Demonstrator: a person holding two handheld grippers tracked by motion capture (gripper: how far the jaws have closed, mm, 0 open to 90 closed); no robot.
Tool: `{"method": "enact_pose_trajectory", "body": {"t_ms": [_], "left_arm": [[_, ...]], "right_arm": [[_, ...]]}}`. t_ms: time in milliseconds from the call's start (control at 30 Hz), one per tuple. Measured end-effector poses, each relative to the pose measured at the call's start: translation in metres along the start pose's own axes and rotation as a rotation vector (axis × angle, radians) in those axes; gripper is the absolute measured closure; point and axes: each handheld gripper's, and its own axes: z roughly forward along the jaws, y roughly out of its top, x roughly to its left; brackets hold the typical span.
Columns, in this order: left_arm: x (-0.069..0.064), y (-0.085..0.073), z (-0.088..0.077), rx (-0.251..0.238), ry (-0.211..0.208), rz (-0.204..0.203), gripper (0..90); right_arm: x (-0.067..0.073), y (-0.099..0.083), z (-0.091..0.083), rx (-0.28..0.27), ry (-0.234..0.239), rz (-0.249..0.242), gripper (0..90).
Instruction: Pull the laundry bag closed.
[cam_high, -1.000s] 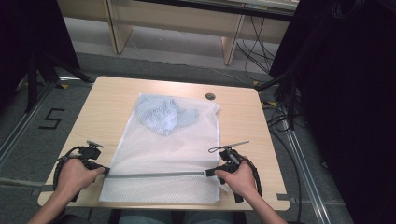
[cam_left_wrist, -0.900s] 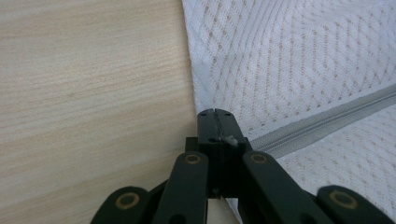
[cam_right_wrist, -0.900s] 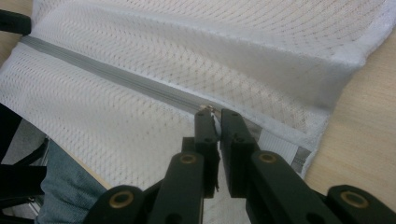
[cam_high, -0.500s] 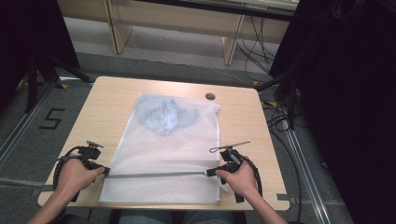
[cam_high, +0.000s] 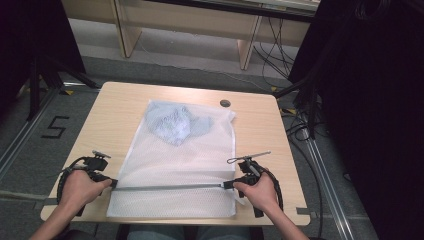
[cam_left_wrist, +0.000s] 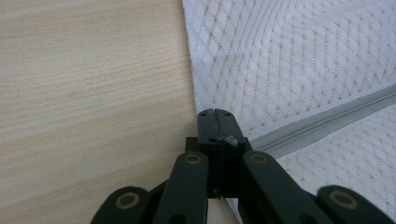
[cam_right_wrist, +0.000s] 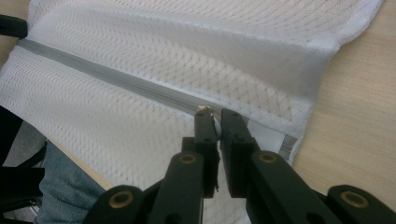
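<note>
A floor marking (cam_high: 55, 127) reads "5" — beside the table (cam_high: 120, 107).

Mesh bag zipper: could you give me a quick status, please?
Left gripper shut on zipper end. Right gripper shut on zipper pull. Mesh bag flat; nothing obstructing.

Black tool (cam_left_wrist: 215, 122) arms with brass-ringed pivots (looped black cables trailing), jeans (cam_right_wrist: 65, 193).

Bare bench (cam_high: 115, 120) is left open on both sides of the mesh bag (cam_high: 180, 170), broken only by a small round cap (cam_high: 225, 103).
</note>
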Motion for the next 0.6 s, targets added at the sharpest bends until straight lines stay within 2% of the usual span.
{"method": "enact_pose_trajectory", "body": {"t_ms": [567, 600], "left_arm": [[0.0002, -0.0001, 0.0000, 0.000, -0.001, 0.000, 89.9], [0.0003, -0.0001, -0.0001, 0.001, -0.001, 0.000, 89.8]], "right_arm": [[-0.0086, -0.0026, -0.0043, -0.004, -0.009, 0.010, 86.6], [-0.0075, -0.0029, -0.0060, 0.021, -0.012, 0.045, 86.6]]}}
